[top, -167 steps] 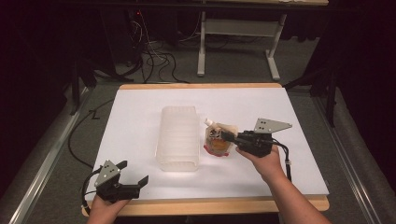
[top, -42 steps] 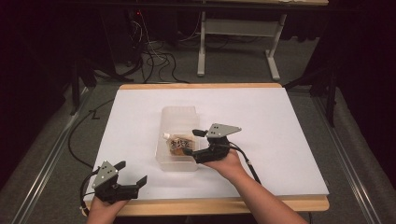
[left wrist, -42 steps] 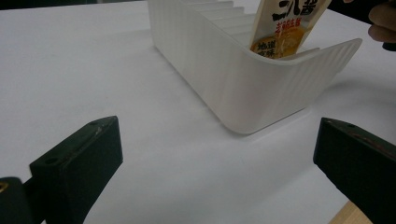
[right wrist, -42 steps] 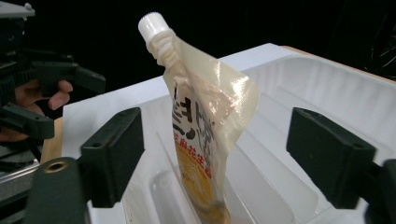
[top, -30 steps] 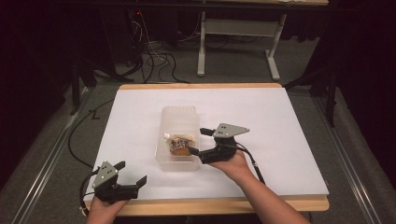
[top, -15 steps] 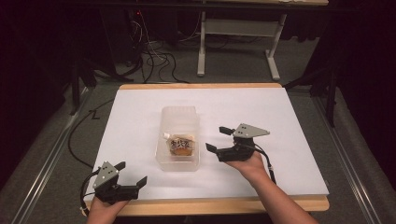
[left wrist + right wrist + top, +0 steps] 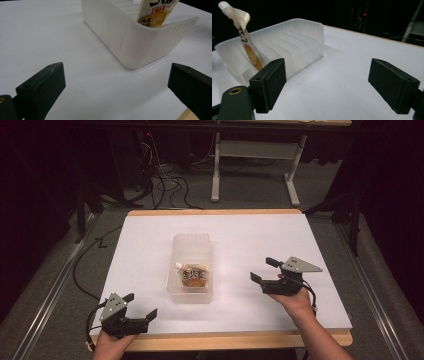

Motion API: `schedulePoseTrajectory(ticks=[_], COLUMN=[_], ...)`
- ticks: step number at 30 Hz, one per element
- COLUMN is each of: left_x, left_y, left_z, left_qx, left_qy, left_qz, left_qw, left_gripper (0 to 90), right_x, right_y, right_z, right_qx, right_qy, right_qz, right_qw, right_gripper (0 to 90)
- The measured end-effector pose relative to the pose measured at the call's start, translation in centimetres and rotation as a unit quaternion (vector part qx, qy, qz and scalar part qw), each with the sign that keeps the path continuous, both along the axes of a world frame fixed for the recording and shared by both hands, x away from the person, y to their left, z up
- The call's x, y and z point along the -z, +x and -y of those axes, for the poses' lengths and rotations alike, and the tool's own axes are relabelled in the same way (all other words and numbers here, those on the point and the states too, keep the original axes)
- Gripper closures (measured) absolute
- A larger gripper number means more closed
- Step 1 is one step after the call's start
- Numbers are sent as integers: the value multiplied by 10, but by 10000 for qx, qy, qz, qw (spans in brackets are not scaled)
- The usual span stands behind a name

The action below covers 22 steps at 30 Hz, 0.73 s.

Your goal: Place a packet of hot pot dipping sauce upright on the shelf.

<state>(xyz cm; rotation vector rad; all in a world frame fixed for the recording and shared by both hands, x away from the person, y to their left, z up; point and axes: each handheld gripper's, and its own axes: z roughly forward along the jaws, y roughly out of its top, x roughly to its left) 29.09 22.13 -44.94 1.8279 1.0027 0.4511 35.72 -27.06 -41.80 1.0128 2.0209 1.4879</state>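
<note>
- White table top (image 7: pixel 250 237), pale wood edge showing at its near and far sides; dark floor all round with cables (image 7: pixel 165 182) and a grey stand (image 7: pixel 255 170) beyond the far edge
- Translucent ribbed bin (image 7: pixel 191 267) stands near the middle of the table, long axis running away from the person
- Snack pouch (image 7: pixel 193 275) sits inside the bin, toward its near end; in the high view the print is too small to read
- Left gripper view: pouch (image 7: pixel 157 11) leans against the bin's near curved wall (image 7: pixel 140 42), orange and white with dark characters; its top is cut off by the frame edge
- Right gripper view: pouch (image 7: pixel 244 37) seen edge-on, tilted, white spout cap uppermost and rising above the bin rim (image 7: pixel 287 23); its lower part is blurred behind the frosted wall and partly hidden by a black jaw
- Left gripper (image 7: pixel 141 306) at the near left corner of the table, held low in the left hand (image 7: pixel 111 344); jaws spread wide, nothing between them, well apart from the bin
- Right gripper (image 7: pixel 265 270) to the right of the bin, clear of it, in the right hand (image 7: pixel 298 301); jaws parted wide and empty, grey plate on top
- Forearms cut off at the bottom of the high view
</note>
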Motion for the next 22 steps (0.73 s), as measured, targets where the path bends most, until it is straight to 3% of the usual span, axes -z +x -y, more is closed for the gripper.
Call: schedulePoseTrajectory(ticks=[8,13,15,18,22], left_x=[1,0,1,1,1], left_y=[0,1,2,2,2], left_z=[2,2,3,3,4], left_qx=[22,21,20,35,28], left_qy=[22,10,15,28,26], left_qz=[-6,-12,-14,-25,-25], left_qw=[10000,10000,10000,10000,10000], left_gripper=[18,18,18,17,16], right_x=[7,26,29,31,35], right_y=[-24,-41,-41,-40,-39], right_z=[43,73,81,90,90], right_qx=[573,955,972,1132,1135], right_qy=[19,-49,-58,32,75], right_qz=[1,-77,-197,-196,-240], right_qw=[9984,9954,9951,9934,9932], right_gripper=[158,158,158,159,159])
